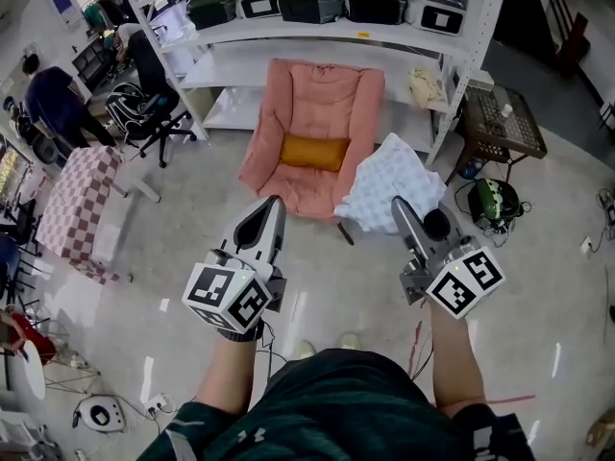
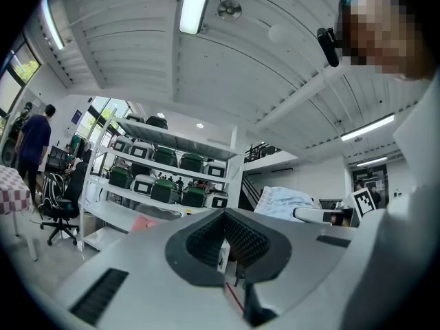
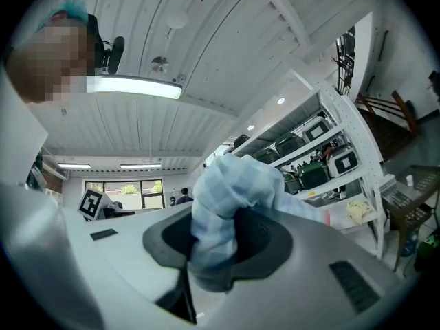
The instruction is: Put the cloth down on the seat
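The right gripper (image 1: 399, 206) is clamping a bunched fold of the pale checked cloth (image 1: 389, 185) between its jaws. The rest is billowing out ahead of it, clear of the floor. The left gripper (image 1: 272, 206) is riding alongside with its jaws pressed together on nothing, so it is lending no support. With only one wad pinched, the loose bulk is probably pulling on the grip, and a quick swing could tug it free short of the target.

Further out, the pink seat (image 1: 312, 104) is waiting with an orange cushion (image 1: 314, 152) across it. From the head view the cloth is overlapping only the seat's right front corner, so letting go here risks it landing on the floor or draping over the edge and sliding off. Beyond, the white shelving (image 1: 317, 35) is standing close behind the backrest, so an overshoot is looking unlikely.
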Tool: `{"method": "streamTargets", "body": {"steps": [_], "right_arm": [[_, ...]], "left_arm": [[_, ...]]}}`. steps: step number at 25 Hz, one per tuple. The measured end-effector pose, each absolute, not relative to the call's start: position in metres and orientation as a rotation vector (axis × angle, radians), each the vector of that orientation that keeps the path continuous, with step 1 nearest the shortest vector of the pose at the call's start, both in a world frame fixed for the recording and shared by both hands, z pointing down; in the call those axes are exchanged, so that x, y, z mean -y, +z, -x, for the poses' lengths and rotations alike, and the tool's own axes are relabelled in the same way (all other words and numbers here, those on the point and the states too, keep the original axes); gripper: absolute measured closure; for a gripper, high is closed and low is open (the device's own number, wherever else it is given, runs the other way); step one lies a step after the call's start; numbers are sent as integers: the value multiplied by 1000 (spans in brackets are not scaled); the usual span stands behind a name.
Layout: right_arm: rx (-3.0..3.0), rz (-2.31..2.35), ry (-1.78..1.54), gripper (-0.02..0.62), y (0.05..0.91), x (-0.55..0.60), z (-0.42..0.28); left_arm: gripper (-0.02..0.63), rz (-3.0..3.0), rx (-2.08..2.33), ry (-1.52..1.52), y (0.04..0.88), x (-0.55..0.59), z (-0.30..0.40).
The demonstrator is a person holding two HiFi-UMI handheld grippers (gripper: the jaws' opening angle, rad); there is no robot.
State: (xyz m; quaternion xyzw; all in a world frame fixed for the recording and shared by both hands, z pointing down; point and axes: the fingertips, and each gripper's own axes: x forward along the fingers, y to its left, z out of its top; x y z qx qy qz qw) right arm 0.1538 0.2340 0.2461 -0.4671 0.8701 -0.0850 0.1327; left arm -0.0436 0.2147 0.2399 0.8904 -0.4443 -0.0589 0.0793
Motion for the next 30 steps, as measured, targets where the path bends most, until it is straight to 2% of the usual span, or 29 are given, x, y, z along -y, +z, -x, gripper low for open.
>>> {"method": "streamTargets", "body": {"steps": [7, 18, 30], "right_arm": [[-2540, 1325, -247, 483, 251, -226, -184], [-2531, 1348, -260, 483, 264, -204, -200], [-2558, 1377, -296, 483, 277, -105, -172]], "left_arm": [[600, -2646, 1390, -177, 244, -208, 20], [600, -2625, 1452, -157, 254, -177, 31], [600, -2636, 1448, -162, 264, -76, 54]]}}
